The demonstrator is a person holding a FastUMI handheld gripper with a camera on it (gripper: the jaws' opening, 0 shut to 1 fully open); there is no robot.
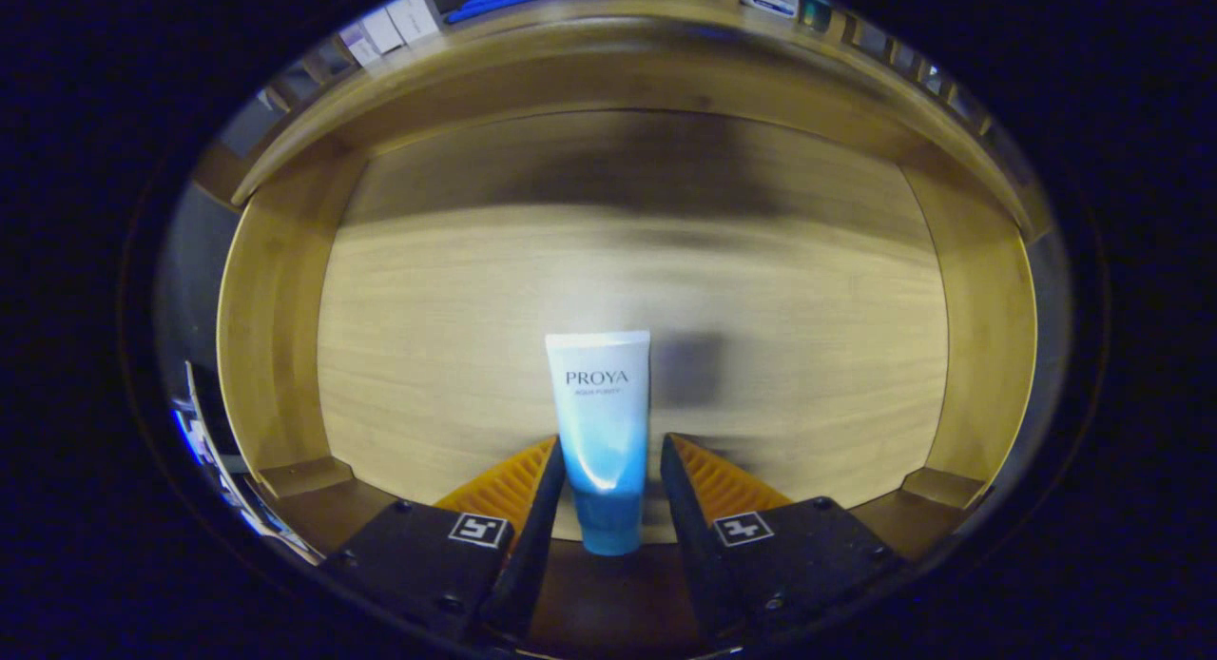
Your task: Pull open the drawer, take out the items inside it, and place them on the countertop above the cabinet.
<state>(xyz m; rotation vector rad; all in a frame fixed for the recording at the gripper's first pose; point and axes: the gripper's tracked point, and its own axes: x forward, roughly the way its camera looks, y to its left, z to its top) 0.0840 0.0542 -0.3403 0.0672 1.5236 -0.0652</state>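
Two gripper fingers (608,494) flank a small cosmetic tube (601,432), one finger close on each side of its lower half near the cap; whether both press it cannot be told. Tube lies inside the open wooden drawer (276,337), on its pale floor, flat sealed end pointing away. It looks light, soft-walled, smooth and likely slippery; a gentle hold near the firmer cap end seems safest. Beyond the drawer, small boxes (399,23) rest on the countertop (913,118).

drawer (285,337): matt grained wood | tube (601,422): glossy smooth plastic
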